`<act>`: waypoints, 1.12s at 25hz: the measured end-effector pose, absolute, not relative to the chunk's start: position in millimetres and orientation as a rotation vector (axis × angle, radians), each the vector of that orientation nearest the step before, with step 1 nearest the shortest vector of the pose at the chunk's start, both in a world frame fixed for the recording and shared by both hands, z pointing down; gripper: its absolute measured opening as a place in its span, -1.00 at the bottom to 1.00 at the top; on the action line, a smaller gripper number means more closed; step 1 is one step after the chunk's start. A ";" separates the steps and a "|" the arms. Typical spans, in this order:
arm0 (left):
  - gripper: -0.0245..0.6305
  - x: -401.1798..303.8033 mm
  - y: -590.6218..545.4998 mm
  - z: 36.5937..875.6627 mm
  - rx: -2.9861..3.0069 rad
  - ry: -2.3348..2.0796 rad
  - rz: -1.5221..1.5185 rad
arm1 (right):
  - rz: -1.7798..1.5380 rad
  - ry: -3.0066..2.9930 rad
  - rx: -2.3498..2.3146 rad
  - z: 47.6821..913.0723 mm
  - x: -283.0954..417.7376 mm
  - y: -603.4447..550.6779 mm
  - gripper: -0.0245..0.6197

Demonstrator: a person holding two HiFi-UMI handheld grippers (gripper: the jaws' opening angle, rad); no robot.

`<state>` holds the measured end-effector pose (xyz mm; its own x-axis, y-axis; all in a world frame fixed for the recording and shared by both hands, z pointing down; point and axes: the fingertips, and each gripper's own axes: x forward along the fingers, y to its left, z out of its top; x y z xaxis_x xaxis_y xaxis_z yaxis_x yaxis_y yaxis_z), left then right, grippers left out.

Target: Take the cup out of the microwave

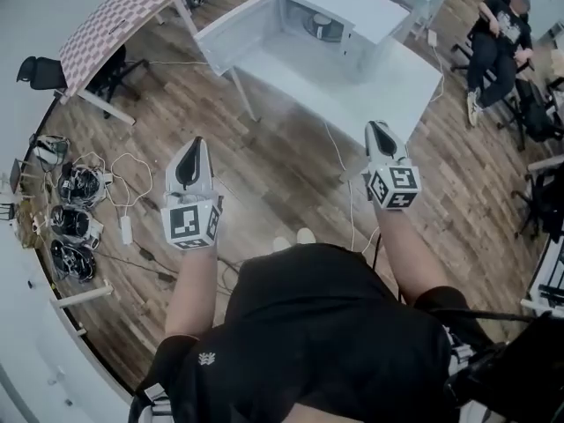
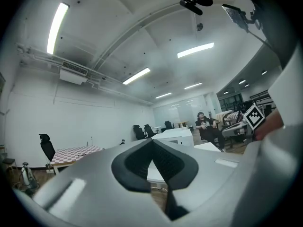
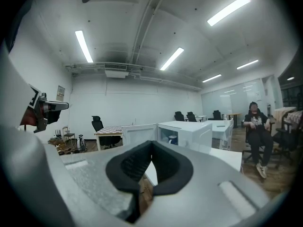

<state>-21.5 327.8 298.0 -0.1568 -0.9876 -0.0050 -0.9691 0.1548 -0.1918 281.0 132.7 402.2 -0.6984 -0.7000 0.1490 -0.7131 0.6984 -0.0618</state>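
Note:
A white microwave stands on a white table well ahead of me, its door swung open to the left. Inside sits a small cup, which in the right gripper view shows as a blue-and-white cup within the open cavity. My left gripper and right gripper hover side by side over the wood floor, well short of the table. Both are shut with nothing between the jaws. The closed pads meet in the left gripper and the right gripper.
A checkered table with a black chair stands at the left. Coiled cables and gear lie along the left wall. A person sits on a chair at the far right. Cords trail on the floor near the table.

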 end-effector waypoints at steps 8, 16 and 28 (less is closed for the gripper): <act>-0.91 -9.6 302.6 302.7 -1.929 2.300 -0.237 | 0.144 -2.795 1.109 412.9 276.1 101.0 -0.91; -0.90 -23.1 243.0 304.2 -1.991 2.236 -0.227 | 0.125 -2.814 1.186 407.6 261.1 67.9 -0.91; -0.91 -83.2 135.9 302.8 -2.115 2.094 -0.187 | 0.140 -2.738 1.289 414.8 201.8 7.1 -0.91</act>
